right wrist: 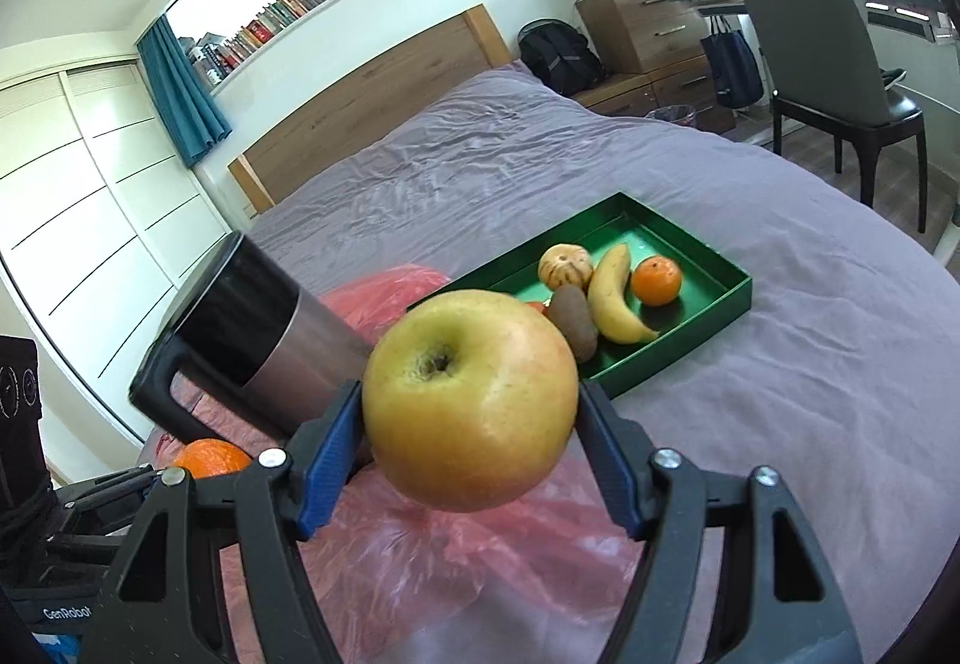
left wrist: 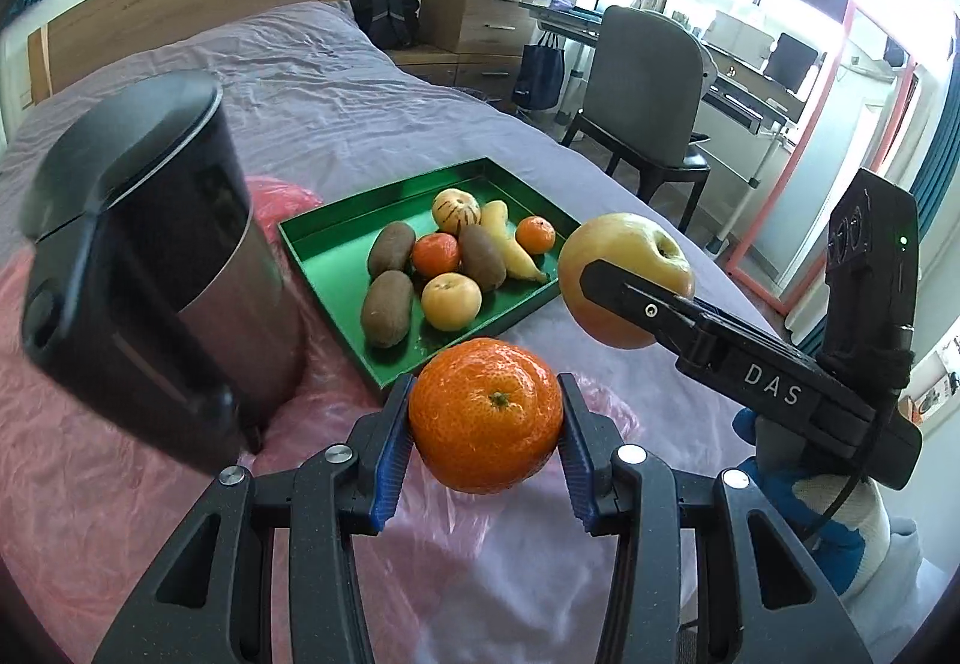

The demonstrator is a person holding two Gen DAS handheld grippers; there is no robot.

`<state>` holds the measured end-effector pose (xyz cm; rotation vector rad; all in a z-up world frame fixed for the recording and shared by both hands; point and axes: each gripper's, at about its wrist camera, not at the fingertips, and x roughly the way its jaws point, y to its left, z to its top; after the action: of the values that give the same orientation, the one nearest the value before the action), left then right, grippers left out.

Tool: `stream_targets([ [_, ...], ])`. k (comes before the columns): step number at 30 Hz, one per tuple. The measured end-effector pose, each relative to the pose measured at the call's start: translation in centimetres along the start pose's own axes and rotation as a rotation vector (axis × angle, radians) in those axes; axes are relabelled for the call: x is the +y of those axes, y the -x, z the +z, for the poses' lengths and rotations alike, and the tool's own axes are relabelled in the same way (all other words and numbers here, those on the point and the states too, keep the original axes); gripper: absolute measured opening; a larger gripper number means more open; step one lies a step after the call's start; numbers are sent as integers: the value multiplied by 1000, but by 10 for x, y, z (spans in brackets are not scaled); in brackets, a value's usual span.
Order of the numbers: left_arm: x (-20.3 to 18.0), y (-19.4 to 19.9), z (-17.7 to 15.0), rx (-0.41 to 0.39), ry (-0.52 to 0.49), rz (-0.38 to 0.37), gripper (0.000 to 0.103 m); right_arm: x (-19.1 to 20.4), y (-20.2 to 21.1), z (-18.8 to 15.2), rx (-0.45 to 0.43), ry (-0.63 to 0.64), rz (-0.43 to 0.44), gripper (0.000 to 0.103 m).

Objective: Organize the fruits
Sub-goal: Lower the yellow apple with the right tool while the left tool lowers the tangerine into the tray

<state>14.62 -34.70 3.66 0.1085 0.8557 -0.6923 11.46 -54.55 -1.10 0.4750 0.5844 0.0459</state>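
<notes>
Orange in colour, a mandarin (left wrist: 486, 415) is clamped between the blue pads of the left hand-held gripper (left wrist: 485, 427) above pink plastic (left wrist: 120, 484) on the bed (left wrist: 270, 82). A yellow apple (right wrist: 471, 400) is gripped by the right hand-held gripper (right wrist: 471, 415), near the green tray (left wrist: 312, 244) of fruit.

Steel kettle (left wrist: 162, 268) on pink plastic bag (right wrist: 480, 544), purple bedsheet (left wrist: 336, 82), grey chair (left wrist: 648, 82)
</notes>
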Motion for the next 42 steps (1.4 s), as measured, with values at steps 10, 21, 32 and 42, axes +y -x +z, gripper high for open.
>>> stream_targets([
  [10,15,-105,48,46,24,82,39,-48,-72,50,8,35,-83,103],
  [21,55,-172,74,40,39,312,39,-76,-164,97,53,113,-198,103],
  [32,71,-202,71,49,77,352,40,-76,-222,111,108,156,-234,103],
  [42,76,-211,79,43,111,330,41,-87,-255,127,176,128,-255,103],
])
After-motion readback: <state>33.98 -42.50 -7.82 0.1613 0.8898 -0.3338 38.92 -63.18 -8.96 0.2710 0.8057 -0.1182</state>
